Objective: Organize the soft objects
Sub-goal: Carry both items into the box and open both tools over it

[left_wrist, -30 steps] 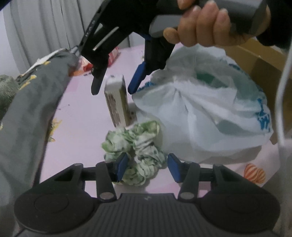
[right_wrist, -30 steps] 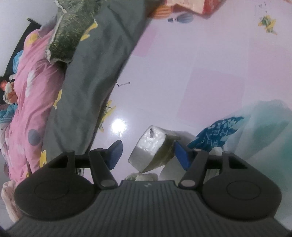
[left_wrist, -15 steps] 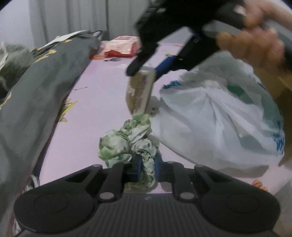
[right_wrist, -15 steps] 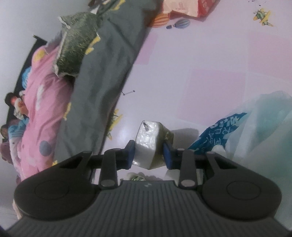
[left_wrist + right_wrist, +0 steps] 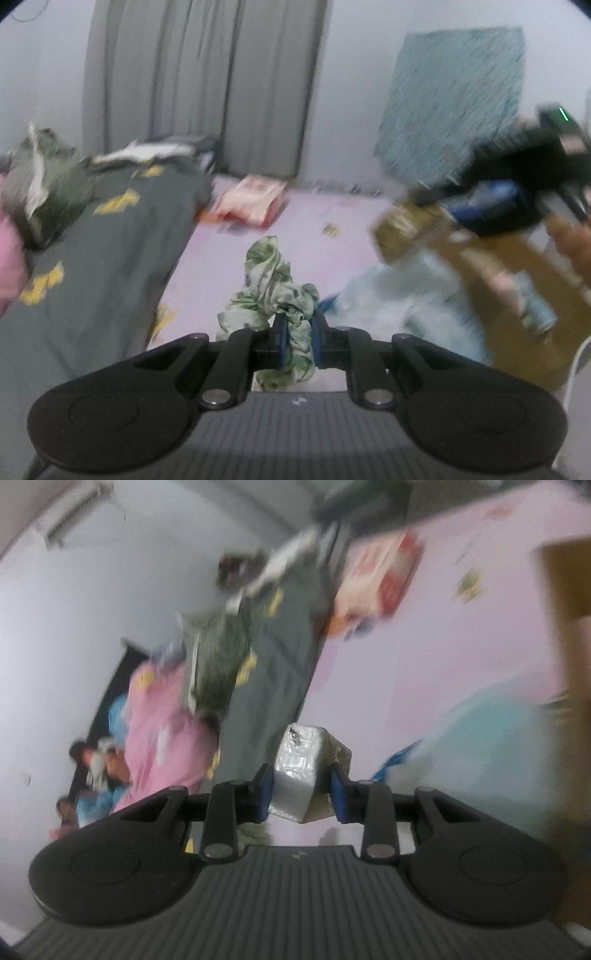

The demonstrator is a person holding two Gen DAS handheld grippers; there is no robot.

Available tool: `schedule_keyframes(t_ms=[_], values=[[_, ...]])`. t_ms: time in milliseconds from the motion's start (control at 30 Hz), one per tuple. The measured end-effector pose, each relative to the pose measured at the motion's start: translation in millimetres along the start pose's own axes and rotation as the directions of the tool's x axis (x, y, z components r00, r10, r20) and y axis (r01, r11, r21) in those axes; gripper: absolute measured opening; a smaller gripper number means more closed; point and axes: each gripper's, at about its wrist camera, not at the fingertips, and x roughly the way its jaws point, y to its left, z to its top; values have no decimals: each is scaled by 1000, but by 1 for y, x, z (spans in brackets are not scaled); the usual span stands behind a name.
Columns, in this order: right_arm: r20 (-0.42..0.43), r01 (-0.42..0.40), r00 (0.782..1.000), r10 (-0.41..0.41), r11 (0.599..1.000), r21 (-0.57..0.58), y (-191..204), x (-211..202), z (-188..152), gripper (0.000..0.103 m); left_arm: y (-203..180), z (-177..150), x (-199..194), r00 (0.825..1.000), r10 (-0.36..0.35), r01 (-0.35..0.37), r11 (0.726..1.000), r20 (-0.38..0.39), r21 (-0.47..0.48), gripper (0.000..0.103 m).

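A green-and-white patterned cloth [image 5: 269,288] hangs bunched above the pink floor, pinched by my left gripper [image 5: 298,332], whose blue pads are shut on it. In the right wrist view my right gripper [image 5: 302,794] is shut on a small wrapped tissue pack [image 5: 306,760], silver at its end and green-brown on its side. The left wrist view also shows that pack [image 5: 402,229], blurred, held up at the right by the right gripper [image 5: 476,210] above an open cardboard box [image 5: 517,280]. Part of a hand [image 5: 576,243] shows at the right edge.
A white plastic bag [image 5: 388,306] with blue print lies right of the cloth, against the box. A grey quilt [image 5: 92,258] covers the bed at the left. A red-and-white packet [image 5: 255,199] lies on the floor further back. Curtains and a teal cloth hang on the wall.
Both grippers closed, the left on the cloth and the right on the tissue pack, then lifted them off the floor. The right one carried its pack rightward over the box.
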Motion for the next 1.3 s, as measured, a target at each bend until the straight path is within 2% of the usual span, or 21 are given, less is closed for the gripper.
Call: schedule_keyframes(t_ms=[67,133,200,267,300,433,500,533,633,667,700,800,900,1033,1100,1167,1233,1300], values=[[80,43,996,-43,999,1,-11,-47,-8,31,-9,11,-3,999,-45,45,999,29,4,14],[152,122,981,-121,993,3,-23,-94,-19,31,-20,22,-3,994,-91,91,996,53,10,14],[184,225,956,-226,974,25,-38,-134,-32,31,-32,30,0,987,-144,143,990,72,18,14],[177,322,929,-325,945,47,-52,-161,-44,31,-46,37,6,978,-192,191,981,77,22,14],[165,373,911,-377,926,58,-60,-171,-49,31,-53,38,11,974,-214,212,977,73,25,14],[64,568,819,-570,821,56,-92,-190,-60,31,-77,40,23,960,-276,274,961,46,45,14],[-5,627,779,-627,777,55,-109,-187,-64,31,-84,39,26,957,-287,284,957,36,60,14],[-42,661,750,-660,750,31,-116,-180,-64,31,-87,38,27,956,-291,288,955,32,64,14],[-124,715,687,-716,697,-58,-134,-156,-70,34,-92,36,31,955,-296,294,953,25,74,14],[-147,715,683,-715,696,-65,-138,-147,-74,34,-94,36,32,956,-294,292,953,22,79,14],[-167,704,693,-702,708,-58,-143,-138,-75,34,-97,36,31,956,-293,290,954,19,81,14],[-144,643,757,-637,766,-11,-143,-127,-72,44,-102,36,33,958,-288,286,954,8,96,14],[-34,600,800,-599,799,32,-133,-139,-69,50,-110,38,35,955,-298,296,949,-2,112,14],[129,538,827,-547,837,102,-122,-179,-80,52,-135,45,40,938,-347,346,926,-21,148,14],[219,505,825,-521,853,130,-115,-205,-94,55,-155,50,43,920,-391,391,903,-36,179,14],[322,475,804,-500,866,160,-106,-233,-115,58,-181,56,50,890,-451,454,865,-68,212,15],[414,444,769,-487,873,203,-100,-262,-138,62,-206,60,59,861,-498,509,831,-109,224,15],[499,403,726,-473,881,249,-98,-288,-166,64,-237,62,75,822,-543,569,791,-169,226,15]])
